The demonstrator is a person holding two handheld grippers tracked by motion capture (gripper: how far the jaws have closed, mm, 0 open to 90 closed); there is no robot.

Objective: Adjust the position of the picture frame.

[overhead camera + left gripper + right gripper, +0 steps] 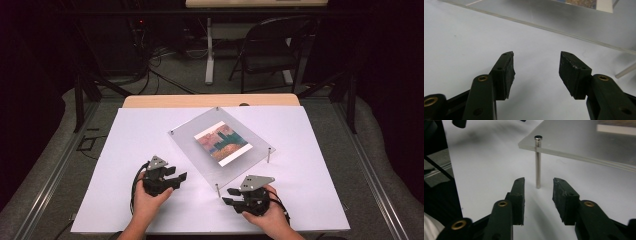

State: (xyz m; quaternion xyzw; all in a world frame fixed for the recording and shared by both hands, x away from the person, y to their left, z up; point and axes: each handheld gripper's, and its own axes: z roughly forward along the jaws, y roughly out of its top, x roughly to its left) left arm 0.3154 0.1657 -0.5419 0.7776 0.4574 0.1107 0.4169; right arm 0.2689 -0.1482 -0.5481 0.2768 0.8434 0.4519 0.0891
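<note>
Right black two-jaw gripper: jaws apart, empty, aimed at the thin metal standoff post under the near corner of the clear acrylic panel. Best closed squarely on the post, clear of the panel's edge. Left black two-jaw gripper: jaws apart, empty, facing the panel's left edge. Both hands rest low near the white table's front edge.
</note>
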